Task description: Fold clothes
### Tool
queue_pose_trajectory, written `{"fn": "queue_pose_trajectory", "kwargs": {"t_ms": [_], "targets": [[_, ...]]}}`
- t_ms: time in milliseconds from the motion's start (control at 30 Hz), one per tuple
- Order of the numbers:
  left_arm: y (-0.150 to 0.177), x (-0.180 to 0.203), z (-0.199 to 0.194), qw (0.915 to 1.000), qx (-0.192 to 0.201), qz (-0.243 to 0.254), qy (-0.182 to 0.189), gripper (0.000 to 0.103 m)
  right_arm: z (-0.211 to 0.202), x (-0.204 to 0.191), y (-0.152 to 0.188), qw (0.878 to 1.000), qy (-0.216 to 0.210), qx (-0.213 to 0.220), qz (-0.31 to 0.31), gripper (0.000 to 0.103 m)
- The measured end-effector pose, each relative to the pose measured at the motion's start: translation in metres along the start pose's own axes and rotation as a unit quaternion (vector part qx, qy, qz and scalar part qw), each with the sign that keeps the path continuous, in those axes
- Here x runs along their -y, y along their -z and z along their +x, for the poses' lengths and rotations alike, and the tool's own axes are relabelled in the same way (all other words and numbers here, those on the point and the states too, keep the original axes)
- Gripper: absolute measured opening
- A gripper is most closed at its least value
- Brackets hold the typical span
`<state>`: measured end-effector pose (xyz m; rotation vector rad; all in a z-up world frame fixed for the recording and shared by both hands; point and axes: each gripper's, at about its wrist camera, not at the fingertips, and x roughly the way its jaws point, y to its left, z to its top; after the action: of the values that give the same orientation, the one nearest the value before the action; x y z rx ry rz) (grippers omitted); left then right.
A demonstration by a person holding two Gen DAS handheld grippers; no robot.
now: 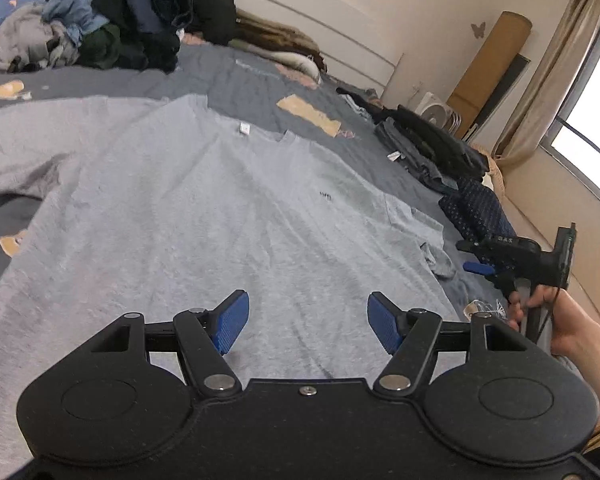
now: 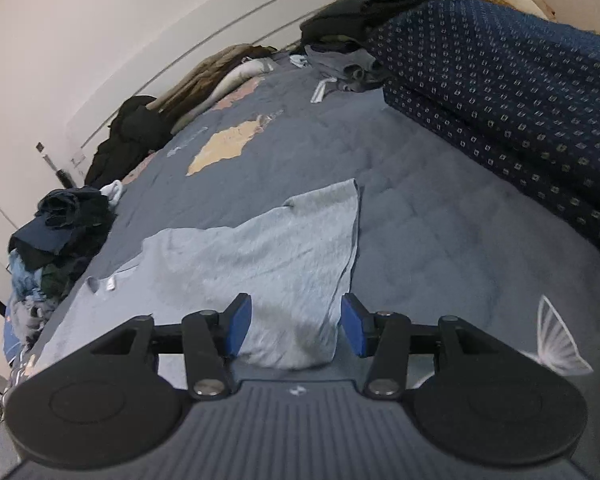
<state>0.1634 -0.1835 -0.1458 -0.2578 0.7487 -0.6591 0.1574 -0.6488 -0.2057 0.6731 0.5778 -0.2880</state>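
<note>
grey t-shirt [image 1: 204, 216] lies flat on bed [image 1: 236, 76], collar pointing away lengthwise.

The right claw [image 2: 296, 326] hangs with its blue pads apart over the near corner of a grey T-shirt [image 2: 260, 264] spread on the grey bed [image 2: 440, 240]. A dotted navy fold [image 2: 500, 92] lies right; dark clothes [image 2: 60, 232] are heaped far left.

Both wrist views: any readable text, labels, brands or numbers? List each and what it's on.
"GAS", roughly, blurred: pale letters on the right hand-held gripper, seen from the left wrist.
Small dark print on the grey T-shirt chest: too small to read.
White neck tag inside the collar: no legible text.
White tag on the folded clothes pile: unreadable.
</note>
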Motion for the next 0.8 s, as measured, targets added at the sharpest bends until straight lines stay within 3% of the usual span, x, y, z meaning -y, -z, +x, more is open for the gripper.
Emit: {"fn": "queue_pose_trajectory", "kwargs": {"t_ms": [233, 300, 333, 367, 433, 567, 667, 733, 800], "targets": [[0.0, 0.0, 0.012, 0.9999, -0.013, -0.004, 0.003, 0.065, 0.018, 0.008, 0.007, 1.0, -0.004, -0.027, 0.016, 0.047], [0.0, 0.001, 0.015, 0.9999, -0.015, -0.005, 0.002, 0.065, 0.016, 0.01, 0.008, 0.999, -0.014, -0.027, 0.031, 0.042], [0.0, 0.002, 0.017, 0.9999, -0.016, -0.004, 0.002, 0.065, 0.015, 0.012, 0.009, 0.999, -0.019, -0.028, 0.039, 0.034], [0.0, 0.003, 0.018, 0.9999, -0.017, -0.002, 0.002, 0.065, 0.014, 0.012, 0.009, 0.998, -0.023, -0.028, 0.043, 0.019], [0.001, 0.005, 0.019, 0.9998, -0.017, 0.0, 0.002, 0.065, 0.012, 0.01, 0.009, 0.998, -0.03, -0.03, 0.044, 0.004], [0.002, 0.006, 0.019, 0.9999, -0.017, 0.001, -0.001, 0.065, -0.001, 0.002, 0.002, 1.0, -0.024, 0.003, 0.015, 0.001], [0.001, 0.006, 0.02, 0.9999, -0.017, -0.001, -0.001, 0.065, -0.009, -0.01, -0.005, 0.998, 0.007, 0.015, -0.056, 0.001], [0.002, 0.006, 0.021, 0.9998, -0.02, 0.0, -0.003, 0.065, -0.001, -0.017, -0.001, 0.993, 0.04, -0.02, -0.111, 0.002], [0.002, 0.007, 0.022, 0.9997, -0.022, 0.002, -0.004, 0.065, 0.012, -0.013, 0.006, 0.991, 0.055, -0.056, -0.113, 0.003]]}}
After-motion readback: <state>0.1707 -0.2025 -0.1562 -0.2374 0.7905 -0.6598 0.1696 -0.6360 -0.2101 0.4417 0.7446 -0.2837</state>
